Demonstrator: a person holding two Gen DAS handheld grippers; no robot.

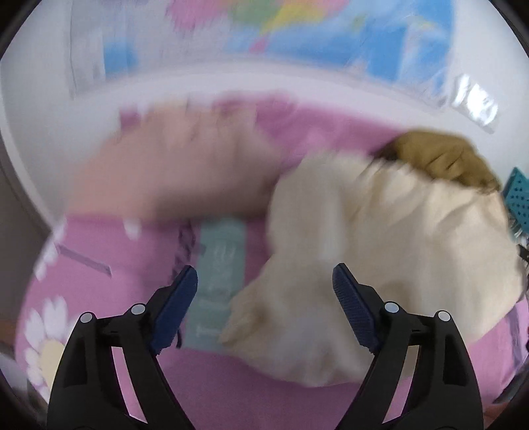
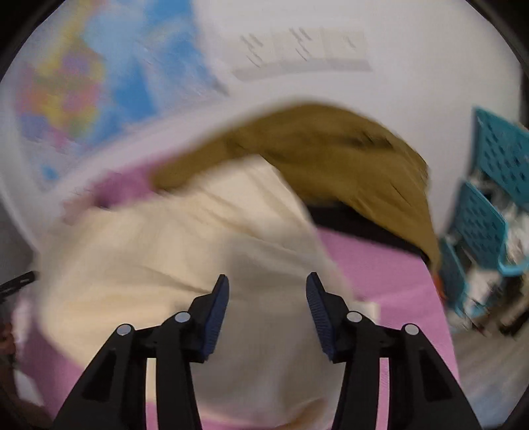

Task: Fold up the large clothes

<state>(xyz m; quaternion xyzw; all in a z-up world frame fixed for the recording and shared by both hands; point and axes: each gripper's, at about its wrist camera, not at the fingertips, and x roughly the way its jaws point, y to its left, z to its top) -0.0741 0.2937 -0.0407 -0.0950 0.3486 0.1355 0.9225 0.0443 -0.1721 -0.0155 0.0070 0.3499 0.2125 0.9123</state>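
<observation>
A crumpled cream garment (image 1: 380, 251) lies on a pink bedsheet (image 1: 109, 291); it also fills the middle of the right wrist view (image 2: 172, 251). An olive-brown garment (image 1: 443, 158) lies bunched behind it, also seen in the right wrist view (image 2: 334, 155). A peach garment (image 1: 172, 172) lies to the left, blurred. My left gripper (image 1: 264, 281) is open and empty, just above the cream garment's left edge. My right gripper (image 2: 267, 284) is open and empty above the cream garment. Both views are motion-blurred.
A pale teal folded piece (image 1: 220, 274) lies on the sheet between the left fingers. Teal perforated baskets (image 2: 486, 205) stand at the right beyond the bed. A colourful world map (image 1: 297, 29) hangs on the white wall behind.
</observation>
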